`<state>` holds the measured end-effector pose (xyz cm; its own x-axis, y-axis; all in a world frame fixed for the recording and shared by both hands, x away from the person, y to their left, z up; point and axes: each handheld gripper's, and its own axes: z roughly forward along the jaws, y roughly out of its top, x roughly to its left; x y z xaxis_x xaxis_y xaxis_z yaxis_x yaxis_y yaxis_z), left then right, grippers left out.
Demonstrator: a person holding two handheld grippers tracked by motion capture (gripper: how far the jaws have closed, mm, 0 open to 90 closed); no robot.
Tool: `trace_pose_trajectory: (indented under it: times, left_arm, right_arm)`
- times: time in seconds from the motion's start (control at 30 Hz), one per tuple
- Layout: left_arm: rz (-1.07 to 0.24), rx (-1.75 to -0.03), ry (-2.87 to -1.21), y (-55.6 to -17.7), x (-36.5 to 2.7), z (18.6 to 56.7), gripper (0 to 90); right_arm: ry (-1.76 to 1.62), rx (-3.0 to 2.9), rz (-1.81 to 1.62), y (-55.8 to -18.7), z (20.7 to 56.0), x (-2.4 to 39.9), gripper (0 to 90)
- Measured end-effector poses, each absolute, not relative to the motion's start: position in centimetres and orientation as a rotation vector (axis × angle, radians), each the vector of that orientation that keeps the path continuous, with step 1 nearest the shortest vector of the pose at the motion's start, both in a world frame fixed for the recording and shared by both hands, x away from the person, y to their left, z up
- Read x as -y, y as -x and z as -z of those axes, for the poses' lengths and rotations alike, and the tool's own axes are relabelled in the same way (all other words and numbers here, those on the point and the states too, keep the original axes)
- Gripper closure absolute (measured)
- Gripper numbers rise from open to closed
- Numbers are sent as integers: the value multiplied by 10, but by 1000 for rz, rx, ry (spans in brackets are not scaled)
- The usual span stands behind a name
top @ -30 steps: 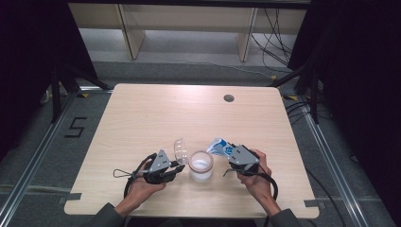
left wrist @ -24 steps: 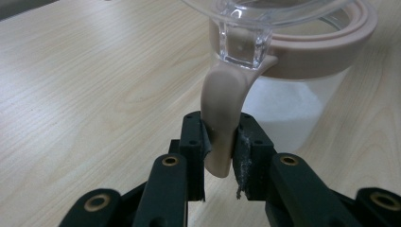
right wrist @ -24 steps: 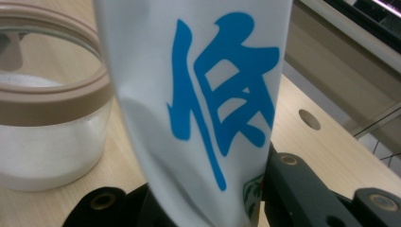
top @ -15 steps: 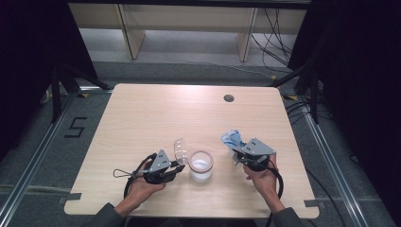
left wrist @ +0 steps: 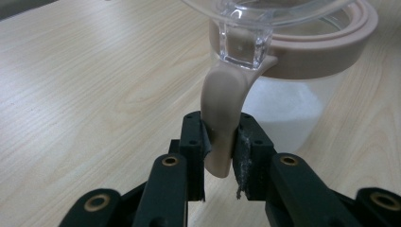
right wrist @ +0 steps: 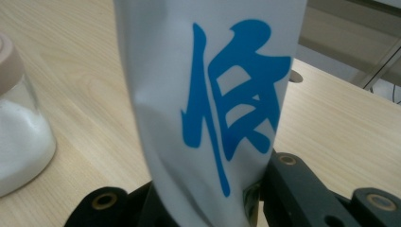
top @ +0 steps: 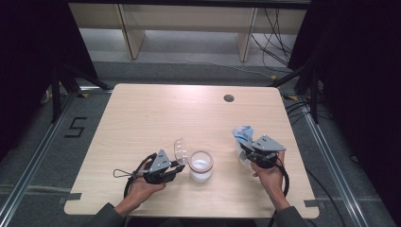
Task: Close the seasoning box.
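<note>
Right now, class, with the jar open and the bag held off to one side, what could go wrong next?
1. The left gripper clamps only the jar's thin beige handle; a tug might tip the jar and spill its white powder.
2. The clear lid stands open, so powder is exposed.
3. The right gripper holds the bag low down; it could sag or spill.

The table (top: 156, 118) has a pale wood-grain top, matt and smooth, with fine streaks plain in the left gripper view. The jar (top: 201, 166) looks like clear glass or hard plastic, slightly frosted by the white powder inside, and its rim is a matt, beige, rubbery-looking ring. The hinged lid (left wrist: 265, 12) is clear, glossy plastic; its beige tab (left wrist: 222, 118) is smooth and dull. The left gripper (left wrist: 221, 156) has matt black plastic jaws with brass-coloured rivets and worn, rough pads. The bag (right wrist: 213, 94) is smooth white film, faintly glossy, printed blue; the right gripper (right wrist: 208, 198) is matt black too.
</note>
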<state>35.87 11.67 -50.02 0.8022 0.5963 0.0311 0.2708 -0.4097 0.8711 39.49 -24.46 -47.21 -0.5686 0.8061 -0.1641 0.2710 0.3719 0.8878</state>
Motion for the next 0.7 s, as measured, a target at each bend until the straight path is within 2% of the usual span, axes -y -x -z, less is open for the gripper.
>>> trace_pose_trajectory:
  times: [0.7]
  left_arm:
    - [-419,-648,-2008,-359,-117,500,746]
  right_arm:
    - [-972,-2054,-1097,-403,485,259,775]
